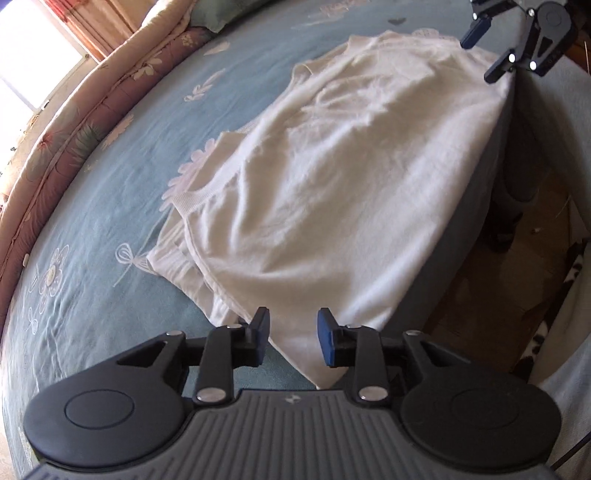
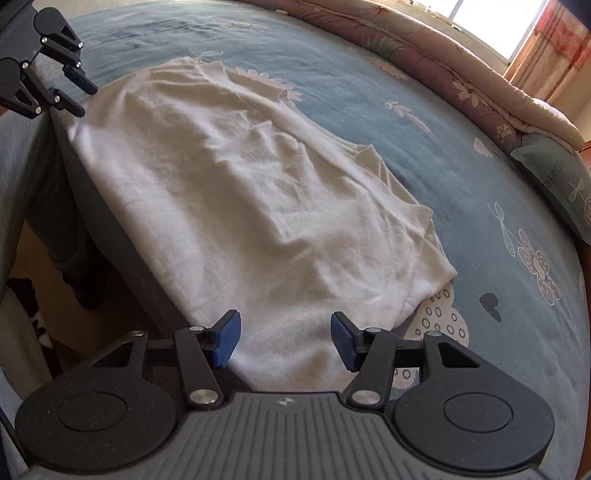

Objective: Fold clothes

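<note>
A white knitted garment (image 1: 332,166) lies folded on the blue flowered bedsheet (image 1: 110,221), with one long side along the bed's edge. Ribbed hems and a lower layer stick out on its far side. My left gripper (image 1: 293,334) hovers over one end corner of the garment, open, with no cloth pinched between its blue pads. My right gripper (image 2: 285,338) stands open over the opposite end of the garment (image 2: 240,184), its pads apart and holding nothing. Each gripper shows in the other's view: the right gripper (image 1: 485,51) top right, the left gripper (image 2: 79,95) top left, both open.
A rolled floral quilt (image 2: 461,74) runs along the bed's far side, with a green pillow (image 2: 554,173) next to it. A window with a curtain (image 1: 92,29) lies beyond. A person's grey trouser legs (image 1: 517,173) stand on the wooden floor (image 1: 498,288) beside the bed edge.
</note>
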